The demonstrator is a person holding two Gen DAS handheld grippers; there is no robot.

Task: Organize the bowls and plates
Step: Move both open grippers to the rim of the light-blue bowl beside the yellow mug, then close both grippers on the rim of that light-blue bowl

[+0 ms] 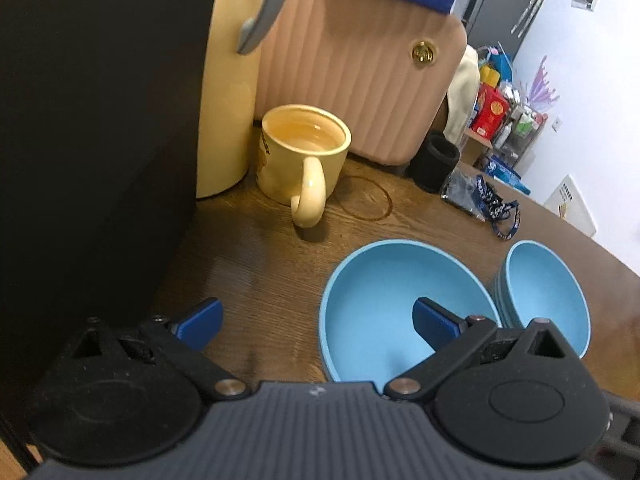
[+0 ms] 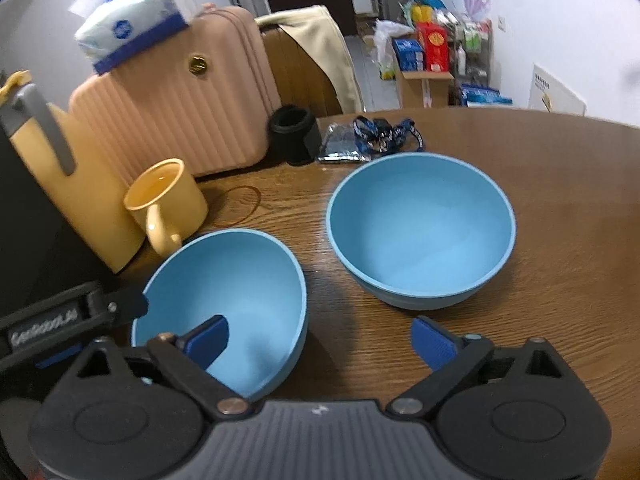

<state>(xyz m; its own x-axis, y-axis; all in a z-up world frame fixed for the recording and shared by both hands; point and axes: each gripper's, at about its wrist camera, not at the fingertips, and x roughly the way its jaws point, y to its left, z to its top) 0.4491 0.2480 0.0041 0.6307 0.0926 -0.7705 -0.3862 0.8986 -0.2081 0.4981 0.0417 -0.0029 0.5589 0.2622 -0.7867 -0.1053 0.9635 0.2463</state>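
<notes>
On the left of the brown wooden table (image 2: 560,200) stands a tall yellow jug (image 2: 80,208) with a grey handle. Just right of it sits a yellow mug (image 2: 176,196), with its handle turned toward the near side. Behind them, at the far side, a pink case (image 2: 180,112) stands up, and a pack of tissues (image 2: 132,20) lies on top of it. A small black cup (image 2: 294,136) stands just right of the case, with a blue strap (image 2: 384,136) near it.

The near blue bowl (image 2: 240,292) sits right of the mug. The left gripper (image 1: 318,322) is wide open and holds nothing. Its right finger hangs over this bowl's inside and its left finger hangs over bare table.

The far blue bowl (image 2: 420,236) sits to the right, close beside the first bowl but apart from it. The right gripper (image 2: 320,344) is wide open too and holds nothing. Its left finger is over the near bowl and its right finger is over the table.
</notes>
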